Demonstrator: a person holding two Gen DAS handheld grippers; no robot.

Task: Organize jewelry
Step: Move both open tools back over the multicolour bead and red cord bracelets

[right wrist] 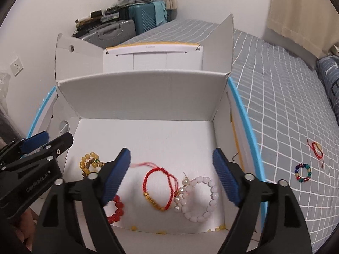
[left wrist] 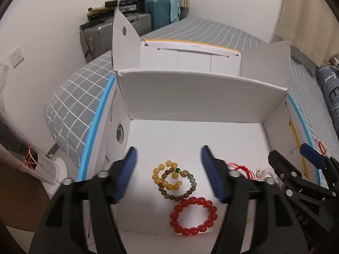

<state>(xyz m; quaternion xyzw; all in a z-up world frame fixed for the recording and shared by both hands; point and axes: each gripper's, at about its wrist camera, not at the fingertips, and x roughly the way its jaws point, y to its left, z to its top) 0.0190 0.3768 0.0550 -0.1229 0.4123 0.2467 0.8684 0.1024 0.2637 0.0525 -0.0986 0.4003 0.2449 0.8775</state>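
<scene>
An open white box (left wrist: 190, 97) sits on the bed with jewelry on its floor. My left gripper (left wrist: 168, 154) hangs open above a yellow bead bracelet (left wrist: 155, 176), a brown and green bead bracelet (left wrist: 169, 195) and a red bead bracelet (left wrist: 193, 201), with nothing between its pads. My right gripper (right wrist: 171, 154) is open over a red cord bracelet (right wrist: 153, 201), a pearl earring (right wrist: 180, 192) and a pink bead bracelet (right wrist: 214, 192). Each gripper also shows at the edge of the other's view, the right gripper (left wrist: 293, 155) and the left gripper (right wrist: 53, 137).
On the grey checked bedcover (right wrist: 275, 105) to the right of the box lie a multicoloured bead bracelet (right wrist: 303, 172) and another red cord bracelet (right wrist: 316, 148). The box's tall flaps (right wrist: 144, 97) stand behind the jewelry. Suitcases (left wrist: 99, 36) are stacked by the far wall.
</scene>
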